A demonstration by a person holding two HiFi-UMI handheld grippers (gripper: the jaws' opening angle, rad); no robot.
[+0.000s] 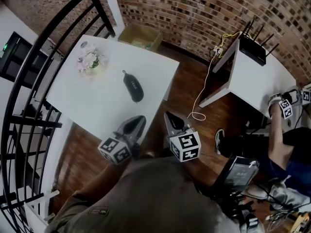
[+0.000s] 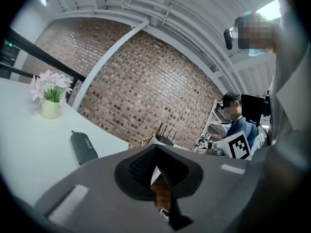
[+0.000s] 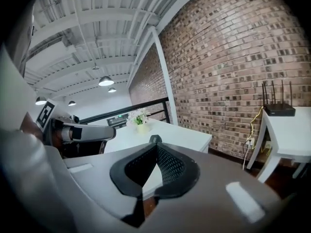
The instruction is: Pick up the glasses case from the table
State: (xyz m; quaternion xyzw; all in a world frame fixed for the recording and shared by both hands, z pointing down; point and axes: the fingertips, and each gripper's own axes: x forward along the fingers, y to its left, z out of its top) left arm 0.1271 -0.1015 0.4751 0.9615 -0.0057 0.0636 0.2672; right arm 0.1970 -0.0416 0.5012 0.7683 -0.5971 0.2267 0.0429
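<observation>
While left gripper (image 1: 140,119) and right gripper (image 1: 168,115) jaws press together, flowers (image 1: 91,61) stand near the glasses case (image 1: 133,86).

The glasses case (image 1: 133,86) is black, the table (image 1: 99,108) white, the brick wall (image 1: 194,8) mottled brown.

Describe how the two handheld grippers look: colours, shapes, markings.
The left gripper and right gripper match: grey tapering shells, black textured pads, and a white cube with black square markers on each. No cables visible. The person wears a grey-brown top.
</observation>
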